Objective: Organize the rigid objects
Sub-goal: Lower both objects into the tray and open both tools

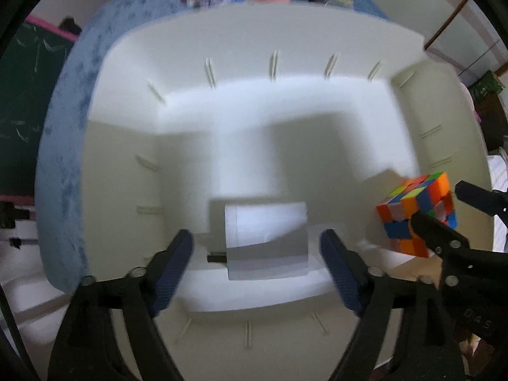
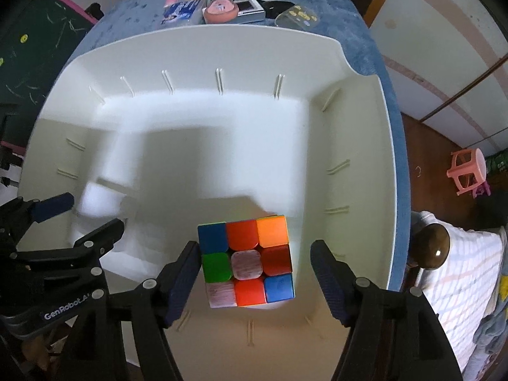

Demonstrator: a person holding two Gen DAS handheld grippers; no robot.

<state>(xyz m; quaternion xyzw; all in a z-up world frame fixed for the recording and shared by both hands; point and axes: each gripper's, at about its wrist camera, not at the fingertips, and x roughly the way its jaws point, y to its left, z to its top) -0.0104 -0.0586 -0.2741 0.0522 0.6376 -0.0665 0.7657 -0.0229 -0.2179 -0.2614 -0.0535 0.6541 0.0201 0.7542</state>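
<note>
Right tool point(image 2: 257, 273) open, holding nothing; puzzle cube point(image 2: 246, 260) between its fingers, touching the left.

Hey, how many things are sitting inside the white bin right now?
2: a white box at the near left, under the left gripper, and a puzzle cube at the near right. Nothing else shows inside.

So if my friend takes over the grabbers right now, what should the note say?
Left gripper: jaws open, either side of the white box, not pressing it.
Right gripper: jaws open around the puzzle cube; a gap shows on one side.
Both things sit on the floor of the white bin, box left of the cube.
Done: box and cube are in.
Left: the small items on the blue cloth behind the bin are not yet in it.
</note>
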